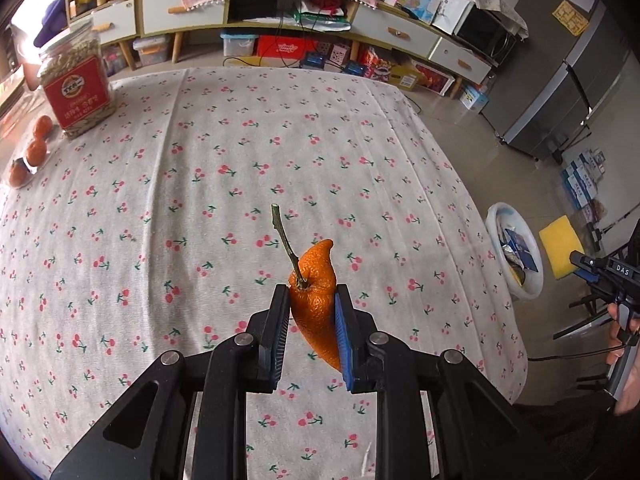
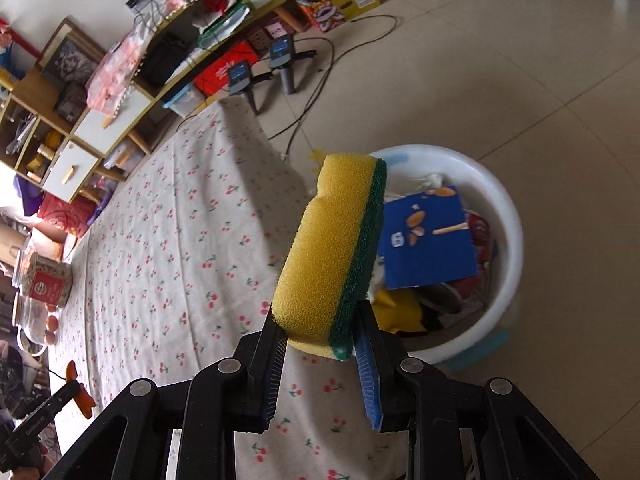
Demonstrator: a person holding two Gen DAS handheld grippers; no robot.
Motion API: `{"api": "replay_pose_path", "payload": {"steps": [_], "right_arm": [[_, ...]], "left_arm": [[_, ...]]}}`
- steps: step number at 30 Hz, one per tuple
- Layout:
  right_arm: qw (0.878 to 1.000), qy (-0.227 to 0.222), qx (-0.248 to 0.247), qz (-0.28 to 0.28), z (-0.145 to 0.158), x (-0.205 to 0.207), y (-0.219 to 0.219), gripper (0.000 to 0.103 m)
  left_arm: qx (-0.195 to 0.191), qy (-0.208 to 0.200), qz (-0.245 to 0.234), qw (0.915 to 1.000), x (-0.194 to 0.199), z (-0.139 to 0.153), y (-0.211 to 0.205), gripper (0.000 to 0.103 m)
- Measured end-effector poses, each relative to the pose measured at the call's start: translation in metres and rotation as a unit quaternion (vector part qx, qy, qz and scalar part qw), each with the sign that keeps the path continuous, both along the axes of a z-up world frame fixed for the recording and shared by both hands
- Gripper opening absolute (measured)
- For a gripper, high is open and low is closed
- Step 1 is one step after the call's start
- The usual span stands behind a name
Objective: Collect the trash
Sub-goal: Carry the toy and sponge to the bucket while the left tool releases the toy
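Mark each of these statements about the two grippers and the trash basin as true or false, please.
1. The left gripper holds an orange peel with a stem. True.
2. The right gripper is empty. False: it grips a yellow and green sponge.
3. The white basin stands on the table. False: it stands on the floor beside it.
4. The basin already holds trash. True.
5. A jar stands on the tablecloth. True.

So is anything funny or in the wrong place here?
Nothing is spilled or broken. One thing looks odd for trash: the right gripper is shut on a clean-looking yellow and green sponge, by the white bin on the floor. The left gripper is shut on an orange peel with its stem, above the cherry tablecloth.
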State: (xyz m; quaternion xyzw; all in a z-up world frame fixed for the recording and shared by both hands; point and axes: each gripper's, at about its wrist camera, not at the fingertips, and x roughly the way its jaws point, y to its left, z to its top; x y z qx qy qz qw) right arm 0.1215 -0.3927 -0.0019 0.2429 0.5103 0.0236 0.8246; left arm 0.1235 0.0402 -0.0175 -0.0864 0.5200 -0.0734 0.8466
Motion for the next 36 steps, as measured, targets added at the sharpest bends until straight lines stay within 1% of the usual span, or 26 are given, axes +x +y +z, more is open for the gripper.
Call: {"api": "replay_pose_path", "payload": {"steps": [3, 7, 9, 12, 15, 18, 23, 26, 29, 30, 32, 33, 34, 36], "right_arm": [[1.000, 0.007, 0.013, -0.017, -0.004, -0.001, -0.025, 0.030], [1.000, 0.013, 0.011, -0.024, -0.007, 0.000, -0.044, 0.030], [0.999, 0.019, 0.023, -0.026, -0.011, -0.001, -0.051, 0.030], [0.999, 0.022, 0.034, -0.028, -0.013, -0.001, -0.060, 0.030], [0.999, 0.022, 0.036, -0.030, -0.014, -0.003, -0.066, 0.030], [0.998, 0.027, 0.039, -0.030, -0.017, -0.002, -0.072, 0.030], [0.998, 0.031, 0.038, -0.032, -0.021, 0.002, -0.081, 0.030], [0.998, 0.032, 0.039, -0.033, -0.021, 0.004, -0.086, 0.030], [0.999, 0.029, 0.031, -0.030, -0.018, 0.005, -0.089, 0.030], [0.999, 0.029, 0.028, -0.030, -0.017, 0.006, -0.090, 0.030], [0.999, 0.032, 0.030, -0.032, -0.018, 0.006, -0.092, 0.030], [0.998, 0.033, 0.033, -0.033, -0.019, 0.006, -0.091, 0.030], [0.998, 0.033, 0.033, -0.033, -0.020, 0.006, -0.091, 0.030], [0.998, 0.034, 0.031, -0.032, -0.020, 0.006, -0.089, 0.030]], "left_arm": [[0.006, -0.006, -0.028, 0.9996, 0.009, 0.002, -0.031, 0.023], [-0.011, -0.010, -0.062, 0.9980, 0.024, 0.002, -0.082, 0.023], [-0.019, -0.007, -0.082, 0.9964, 0.032, 0.000, -0.113, 0.023], [-0.032, -0.001, -0.120, 0.9922, 0.041, -0.004, -0.162, 0.023], [-0.028, -0.003, -0.156, 0.9873, 0.051, -0.006, -0.209, 0.023], [-0.030, 0.000, -0.180, 0.9832, 0.062, -0.010, -0.249, 0.023], [-0.027, 0.010, -0.195, 0.9805, 0.081, -0.023, -0.289, 0.023], [-0.020, 0.008, -0.195, 0.9806, 0.091, -0.033, -0.300, 0.023], [-0.014, 0.002, -0.200, 0.9797, 0.098, -0.041, -0.309, 0.024], [-0.016, -0.001, -0.204, 0.9788, 0.099, -0.043, -0.312, 0.025], [-0.026, 0.013, -0.213, 0.9767, 0.105, -0.048, -0.315, 0.029], [-0.029, 0.022, -0.209, 0.9773, 0.107, -0.051, -0.314, 0.037], [-0.030, 0.026, -0.204, 0.9781, 0.108, -0.052, -0.312, 0.053], [-0.029, 0.014, -0.197, 0.9799, 0.106, -0.049, -0.308, 0.065]]}}
